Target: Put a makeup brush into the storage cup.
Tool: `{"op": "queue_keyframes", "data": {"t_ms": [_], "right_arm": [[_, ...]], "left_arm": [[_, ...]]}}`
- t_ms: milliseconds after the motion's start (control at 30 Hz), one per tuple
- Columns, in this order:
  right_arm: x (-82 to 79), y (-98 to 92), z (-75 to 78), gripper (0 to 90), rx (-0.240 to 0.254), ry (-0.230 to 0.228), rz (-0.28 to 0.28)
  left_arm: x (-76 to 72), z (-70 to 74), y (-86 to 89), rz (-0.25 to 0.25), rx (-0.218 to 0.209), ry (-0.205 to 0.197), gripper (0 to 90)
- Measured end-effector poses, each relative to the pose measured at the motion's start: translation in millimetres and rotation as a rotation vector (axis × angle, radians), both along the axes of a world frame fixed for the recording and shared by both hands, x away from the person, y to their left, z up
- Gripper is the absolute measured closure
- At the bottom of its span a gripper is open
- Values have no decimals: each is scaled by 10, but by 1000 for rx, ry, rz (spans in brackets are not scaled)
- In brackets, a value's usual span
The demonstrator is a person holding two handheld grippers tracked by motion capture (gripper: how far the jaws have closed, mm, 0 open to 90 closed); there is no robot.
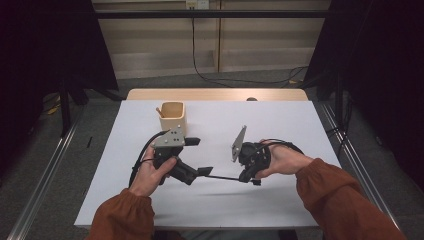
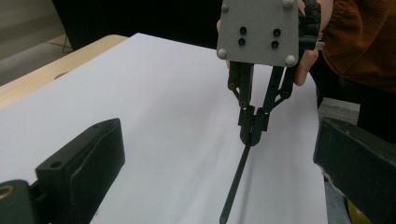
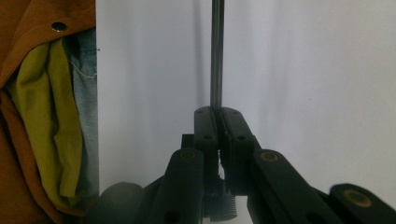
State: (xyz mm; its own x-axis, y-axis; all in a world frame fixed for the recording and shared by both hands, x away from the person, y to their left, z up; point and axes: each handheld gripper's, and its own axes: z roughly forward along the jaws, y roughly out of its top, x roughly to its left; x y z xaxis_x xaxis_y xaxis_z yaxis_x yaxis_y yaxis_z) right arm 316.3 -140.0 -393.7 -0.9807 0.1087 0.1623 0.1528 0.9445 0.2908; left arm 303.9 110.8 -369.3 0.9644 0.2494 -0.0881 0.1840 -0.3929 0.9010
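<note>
Rust-orange sleeves [image 1: 330,192] (gathered cuffs)

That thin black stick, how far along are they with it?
Done: the right tongs have the stick clamped by one end, off the sheet. In hand: it points at the left tongs, which stand open. Left, likely: dropping it into the wooden cup, which already holds one wooden stick.

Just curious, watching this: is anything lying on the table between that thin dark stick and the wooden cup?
Only the left gripper, open, sits between the stick, held by the right gripper, and the cup. The table between them is otherwise bare.
</note>
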Motion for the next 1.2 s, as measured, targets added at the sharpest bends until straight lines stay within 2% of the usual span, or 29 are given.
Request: {"op": "queue_keyframes", "data": {"t_ms": [200, 300, 400, 600, 700, 833, 867, 1000, 1067, 1133, 1200], "right_arm": [[-12, 15, -4, 861, -4, 0, 11], [-8, 17, -2, 861, -3, -2, 15], [-14, 22, 7, 861, -10, 4, 13], [-18, 46, -10, 861, -21, 10, 26], [-24, 64, -15, 861, -26, 12, 36], [-14, 73, -13, 861, -24, 1, 39], [-22, 73, -2, 861, -31, 13, 29], [-13, 75, 1, 861, -32, 6, 37], [-15, 76, -4, 861, -38, 11, 36], [-25, 89, -28, 861, -52, 14, 38], [-28, 104, -36, 861, -57, 10, 42]], "left_arm": [[20, 1, -116, -53, 54, 12, 20], [33, -3, -150, -79, 98, 22, 20], [52, -13, -181, -87, 124, 27, 21], [53, -39, -275, -130, 217, 36, 24], [59, -39, -317, -154, 239, 46, 26], [76, -63, -367, -190, 303, 50, 29], [70, -80, -382, -186, 310, 58, 34], [63, -142, -432, -210, 367, 83, 49], [73, -172, -442, -234, 404, 96, 80], [66, -207, -452, -237, 442, 97, 77], [69, -227, -458, -245, 460, 105, 77]]}}
